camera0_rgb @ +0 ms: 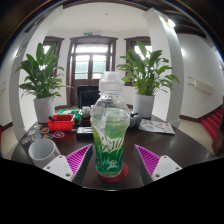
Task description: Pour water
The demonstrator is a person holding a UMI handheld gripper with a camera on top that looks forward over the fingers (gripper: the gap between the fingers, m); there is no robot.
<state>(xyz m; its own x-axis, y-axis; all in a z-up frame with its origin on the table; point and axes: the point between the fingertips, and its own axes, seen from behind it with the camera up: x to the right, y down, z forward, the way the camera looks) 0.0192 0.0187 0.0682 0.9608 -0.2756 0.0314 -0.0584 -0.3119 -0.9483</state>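
A clear plastic bottle (pixel 110 125) with a green label and white cap stands upright on a red coaster (pixel 111 171) on the dark table (pixel 170 145). It stands between the fingers of my gripper (pixel 112 160), which is open. The left magenta pad (pixel 79 158) lies close to the bottle's side, and the right pad (pixel 147 158) shows a small gap from it. A white cup (pixel 42 150) sits on the table to the left of the left finger.
Red and dark items (pixel 62 122) are clustered behind the cup. Papers (pixel 156 126) lie to the right beyond the bottle. Two potted plants (pixel 40 78) (pixel 148 72) stand at the table's far side, before a window and door.
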